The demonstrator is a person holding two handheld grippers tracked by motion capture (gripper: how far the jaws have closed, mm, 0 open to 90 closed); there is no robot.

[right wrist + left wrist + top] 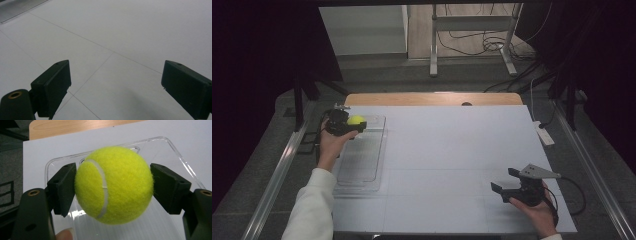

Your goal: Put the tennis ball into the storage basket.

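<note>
Our left gripper (353, 124) pinches the ball (356, 120) over the tray's (362, 175) far end at the desk's (452, 150) left edge; right gripper (507, 182), jaws spread, sits near the front right corner.

The left hand-held gripper (357, 125) is black, its blocky jaws bearing small screw holes and brass-ringed holes on the arms behind them. The right hand-held gripper (506, 181) is black too, topped by a grey three-cornered plate, with a black cable trailing from it. The person wears a white long sleeve (312, 207).
</note>
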